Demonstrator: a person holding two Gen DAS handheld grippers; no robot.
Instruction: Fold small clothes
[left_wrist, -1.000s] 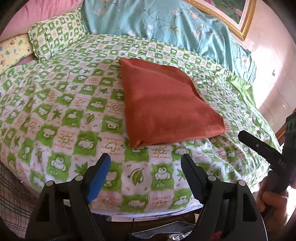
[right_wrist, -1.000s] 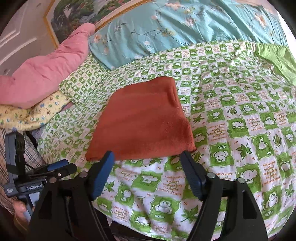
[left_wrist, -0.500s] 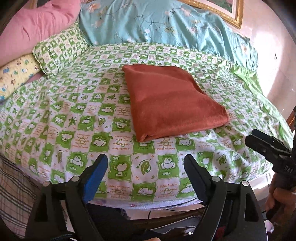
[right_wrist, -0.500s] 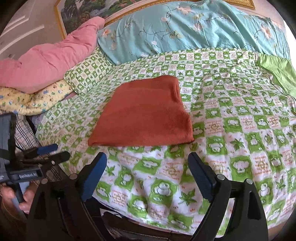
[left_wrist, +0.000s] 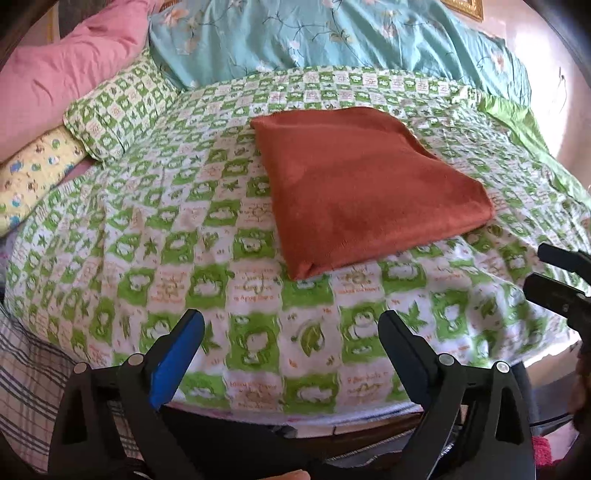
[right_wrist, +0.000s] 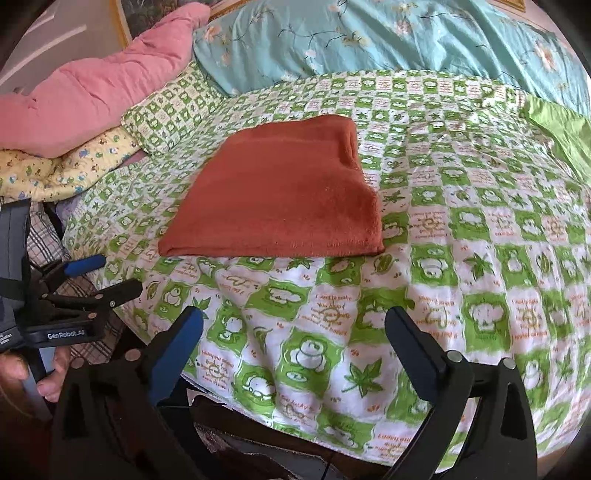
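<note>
A rust-orange cloth (left_wrist: 369, 192) lies folded into a neat rectangle on the green-and-white patterned bedspread (left_wrist: 147, 229); it also shows in the right wrist view (right_wrist: 280, 199). My left gripper (left_wrist: 291, 325) is open and empty, held off the near edge of the bed, well short of the cloth. My right gripper (right_wrist: 295, 325) is open and empty too, back from the bed edge. Each gripper shows in the other's view: the right one at the right edge (left_wrist: 554, 273), the left one at the left edge (right_wrist: 96, 277).
A teal floral duvet (left_wrist: 332, 37) lies along the headboard side. A pink quilt (right_wrist: 92, 92), a green checked pillow (left_wrist: 118, 110) and a yellow printed pillow (left_wrist: 33, 173) lie at the left. A plaid sheet (left_wrist: 26, 387) hangs below the bed edge.
Both grippers have pulled back and away from the folded cloth toward the near bed edge. The cloth has stayed flat and folded. Both stay open.
</note>
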